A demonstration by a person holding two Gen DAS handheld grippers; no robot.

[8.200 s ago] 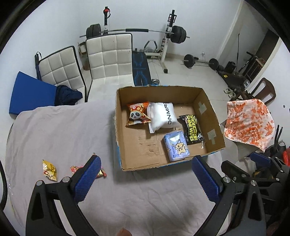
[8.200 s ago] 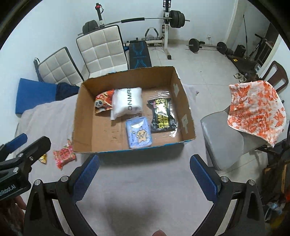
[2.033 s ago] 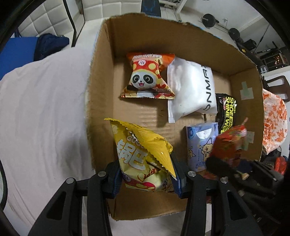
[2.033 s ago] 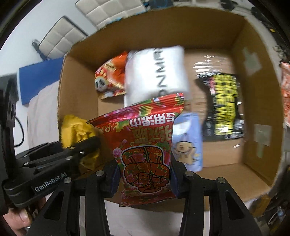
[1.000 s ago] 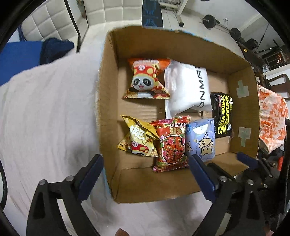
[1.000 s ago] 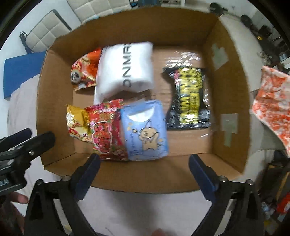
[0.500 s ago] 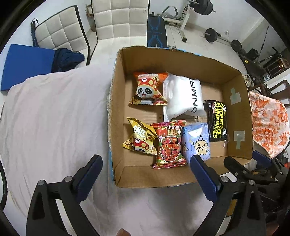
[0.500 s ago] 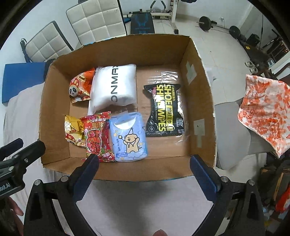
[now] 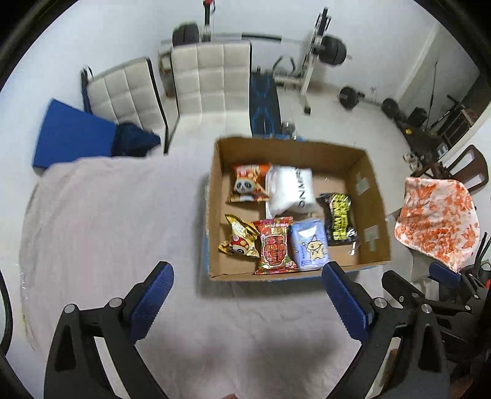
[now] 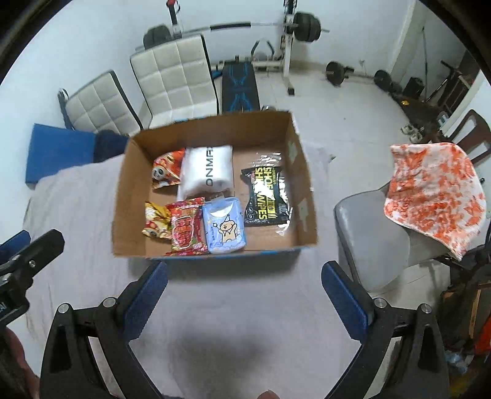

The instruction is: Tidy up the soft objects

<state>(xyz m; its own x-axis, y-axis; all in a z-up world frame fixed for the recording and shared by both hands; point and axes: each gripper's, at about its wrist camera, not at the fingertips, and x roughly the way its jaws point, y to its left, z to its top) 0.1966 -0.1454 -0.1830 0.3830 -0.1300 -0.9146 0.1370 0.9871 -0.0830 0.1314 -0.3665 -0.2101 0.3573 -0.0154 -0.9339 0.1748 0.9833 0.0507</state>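
An open cardboard box [image 9: 373, 214] [image 10: 122, 196] sits on the cloth-covered table and holds several soft packs. Along its near side lie a yellow snack bag [image 9: 241, 241] [image 10: 156, 221], a red snack bag [image 9: 276, 245] [image 10: 185, 228] and a blue tissue pack [image 9: 310, 245] [image 10: 224, 228]. Behind them are a panda snack bag [image 9: 247, 184] [image 10: 165, 173], a white pouch [image 9: 291, 191] [image 10: 207, 172] and a black wipes pack [image 9: 339, 219] [image 10: 267, 191]. My left gripper [image 9: 248, 294] hangs open and empty in front of the box. My right gripper [image 10: 244, 291] is likewise open and empty, just short of the box's near wall.
The table wears a pale cloth [image 9: 107, 221] [image 10: 245, 313]. A grey chair [image 10: 374, 233] with an orange-patterned towel [image 9: 435, 221] [image 10: 435, 196] stands to the right. Two white padded chairs [image 9: 208, 79], a blue mat [image 9: 70, 135] and a weight bench [image 10: 288, 27] are behind.
Both grippers have pulled back and up from the box after leaving the yellow and red snack bags inside; the box now looks smaller and farther away.
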